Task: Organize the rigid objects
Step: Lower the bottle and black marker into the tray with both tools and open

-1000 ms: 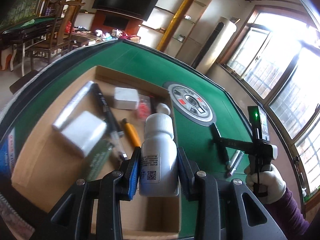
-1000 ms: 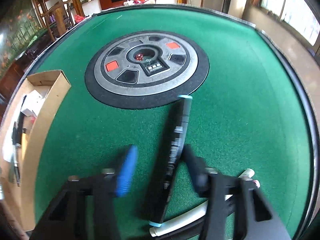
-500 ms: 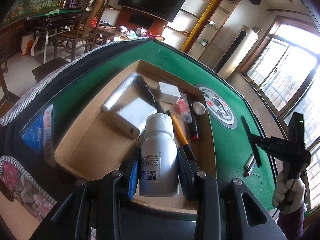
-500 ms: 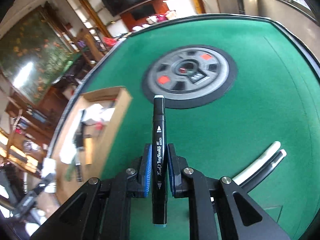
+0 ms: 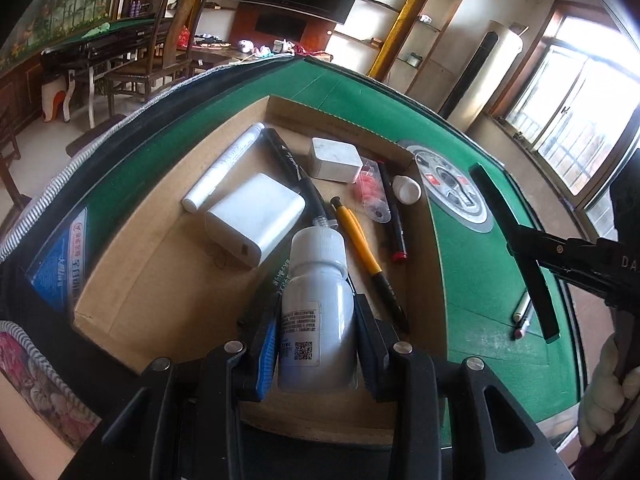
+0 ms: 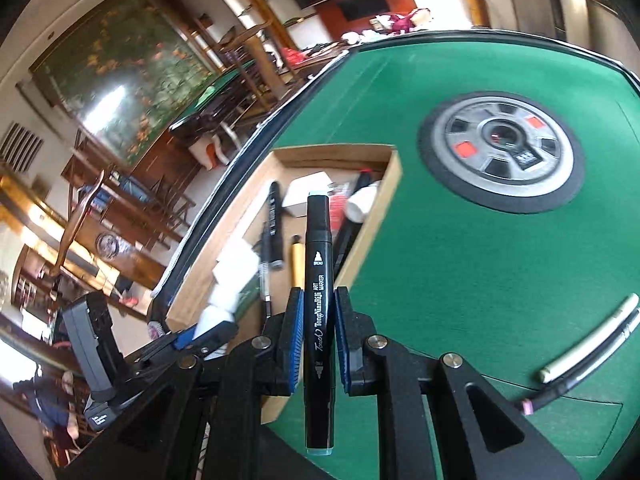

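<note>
The left gripper (image 5: 316, 344) is clamped on a white bottle (image 5: 318, 308) held over the near end of the cardboard box (image 5: 132, 288), which sits along the green table's (image 6: 440, 272) left edge. The right gripper (image 6: 316, 344) pinches a black art marker (image 6: 319, 312) above the box's near right corner. With both tools converging on that crowded near end, they may collide, or the bottle could tip onto the orange pen (image 5: 360, 244) and roll when set down.

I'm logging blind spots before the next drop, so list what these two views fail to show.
- Left wrist view: the white bottle base, hidden behind the left gripper.
- Same view: label print on that bottle, too small to read.
- Right wrist view: white items in the cardboard box, blurred.
- Right wrist view: two pens on the felt, near ends hidden by the right gripper.
</note>
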